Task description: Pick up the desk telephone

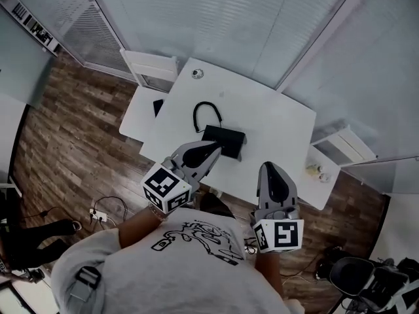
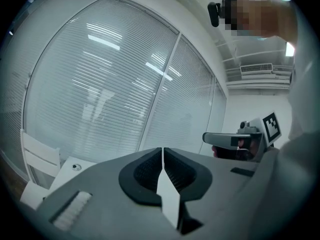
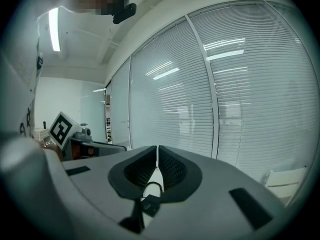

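Observation:
The black desk telephone (image 1: pixel 224 140) lies near the middle of the white desk (image 1: pixel 275 120), and its cord (image 1: pixel 205 112) loops away behind it. My left gripper (image 1: pixel 217 147) is held above the desk's near edge. Its tips are over the phone's near side and its jaws are shut with nothing between them. My right gripper (image 1: pixel 267 165) hovers to the right of the phone, also shut and empty. In the right gripper view the telephone (image 3: pixel 149 204) shows low in the gap beneath the closed right gripper (image 3: pixel 157 148). The left gripper view shows only bare desk (image 2: pixel 168 200) below the closed left gripper (image 2: pixel 163 149).
A lower white side table (image 1: pixel 136 115) with a small black item (image 1: pixel 158 106) adjoins the desk's left. A round grommet (image 1: pixel 197 74) sits at the far edge. Small items (image 1: pixel 316 171) rest on a shelf at right. A power strip (image 1: pixel 98 213) and cables lie on the wood floor, and an office chair (image 1: pixel 357 277) stands lower right.

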`<state>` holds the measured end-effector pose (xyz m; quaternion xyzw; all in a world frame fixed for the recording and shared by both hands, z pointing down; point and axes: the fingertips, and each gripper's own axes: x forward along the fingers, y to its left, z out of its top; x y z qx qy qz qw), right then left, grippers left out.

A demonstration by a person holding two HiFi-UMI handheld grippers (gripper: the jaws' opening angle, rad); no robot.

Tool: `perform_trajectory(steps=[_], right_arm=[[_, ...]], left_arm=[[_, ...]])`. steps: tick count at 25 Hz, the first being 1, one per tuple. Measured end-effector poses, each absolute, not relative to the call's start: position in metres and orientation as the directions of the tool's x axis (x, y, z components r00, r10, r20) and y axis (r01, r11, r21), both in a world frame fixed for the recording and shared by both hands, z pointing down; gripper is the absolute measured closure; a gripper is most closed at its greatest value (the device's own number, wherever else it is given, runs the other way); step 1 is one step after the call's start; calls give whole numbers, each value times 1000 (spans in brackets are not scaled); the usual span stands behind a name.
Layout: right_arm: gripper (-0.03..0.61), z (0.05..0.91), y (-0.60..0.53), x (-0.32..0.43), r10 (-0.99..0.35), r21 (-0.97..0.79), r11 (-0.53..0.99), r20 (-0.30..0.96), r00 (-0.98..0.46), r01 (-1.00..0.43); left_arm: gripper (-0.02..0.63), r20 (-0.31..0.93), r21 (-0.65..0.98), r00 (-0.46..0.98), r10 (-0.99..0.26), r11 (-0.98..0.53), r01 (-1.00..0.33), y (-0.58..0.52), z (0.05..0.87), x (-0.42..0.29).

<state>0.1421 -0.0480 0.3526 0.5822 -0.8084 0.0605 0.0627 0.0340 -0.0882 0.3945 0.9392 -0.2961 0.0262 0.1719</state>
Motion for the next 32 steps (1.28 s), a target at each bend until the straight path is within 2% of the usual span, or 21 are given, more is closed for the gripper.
perform_trajectory(steps=[15,32], right_arm=[[566,354,-78,187,-928,-37,327,175,-328,-944],[566,353,-126,127,-926,-23,327,193,-325,-945]], left_arm=[[600,162,310,814,-558,-755,-578,-114,394,76],[600,169,314,824,-541,-763,-566,-166,395,22]])
